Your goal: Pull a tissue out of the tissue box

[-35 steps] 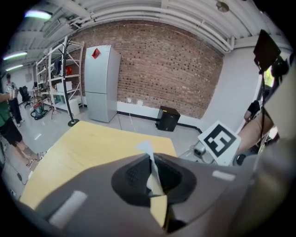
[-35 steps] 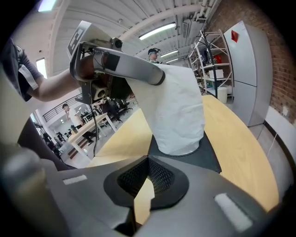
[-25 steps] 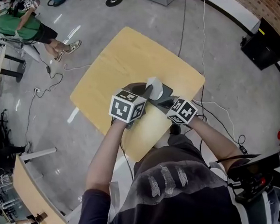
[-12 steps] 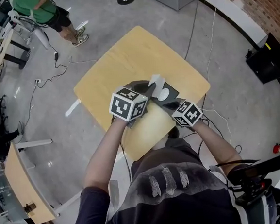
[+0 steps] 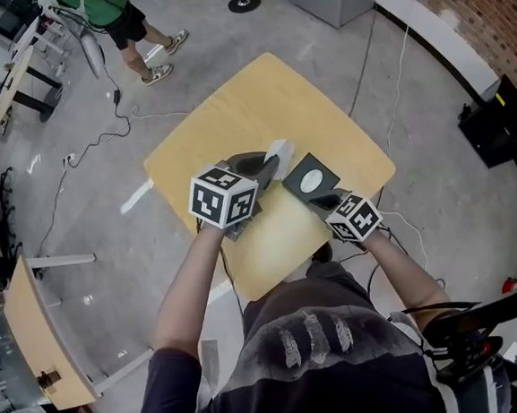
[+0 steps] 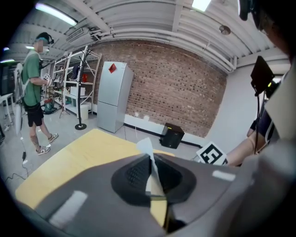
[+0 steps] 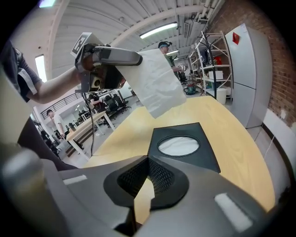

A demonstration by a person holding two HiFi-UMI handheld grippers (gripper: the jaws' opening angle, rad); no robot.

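Observation:
The black tissue box [image 5: 311, 181] lies on the wooden table [image 5: 232, 113]; white paper shows in its round opening [image 7: 178, 146]. My left gripper [image 5: 267, 166] is shut on a white tissue [image 5: 277, 151], which hangs free in the air to the left of the box. In the left gripper view the tissue [image 6: 148, 152] stands up between the closed jaws. Seen from the right gripper view, the sheet [image 7: 157, 83] dangles from the left gripper [image 7: 134, 58] above the table. My right gripper [image 5: 334, 201] sits at the box's near edge, jaws together with nothing between them.
The table edge runs close to my body and cables [image 5: 381, 64] trail on the floor to the right. A black speaker [image 5: 498, 122] stands by the brick wall. A person in a green shirt [image 6: 32, 88] stands at the far left, near desks [image 5: 36, 337].
My left gripper has moved left and up, away from the box, with the tissue in it. The box top is now uncovered. The right gripper has stayed put.

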